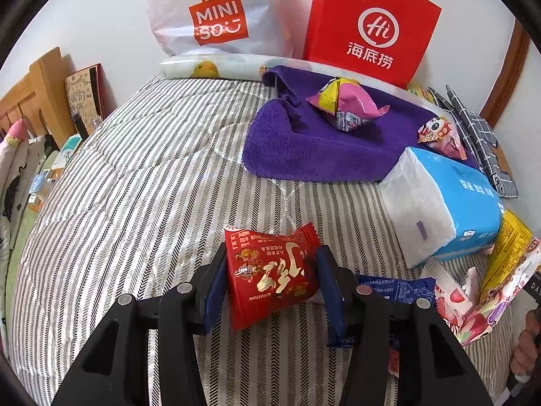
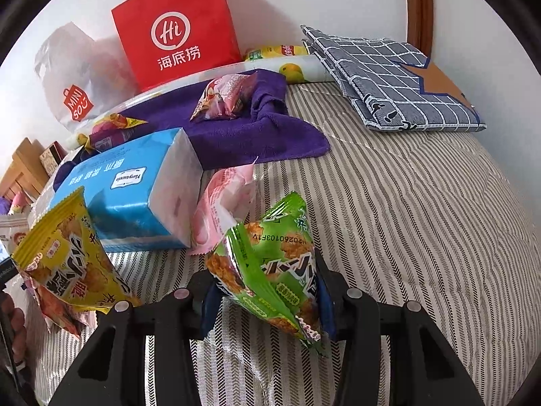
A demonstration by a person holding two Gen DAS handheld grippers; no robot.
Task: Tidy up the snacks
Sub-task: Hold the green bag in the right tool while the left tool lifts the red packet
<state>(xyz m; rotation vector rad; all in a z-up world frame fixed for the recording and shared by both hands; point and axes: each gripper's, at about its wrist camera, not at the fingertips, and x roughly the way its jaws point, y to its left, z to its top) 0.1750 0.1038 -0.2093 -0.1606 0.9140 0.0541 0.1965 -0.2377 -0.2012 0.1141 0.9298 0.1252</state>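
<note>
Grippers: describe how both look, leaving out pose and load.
Left gripper and right gripper match: black angular plastic linkage arms with round silver pivot pins, ending in flat dark blue fingers. No cables, markings or sleeves show.

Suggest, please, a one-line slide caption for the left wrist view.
Left tool gripping a red snack packet above the striped bedspread, purple towel and tissue pack beyond.
</note>
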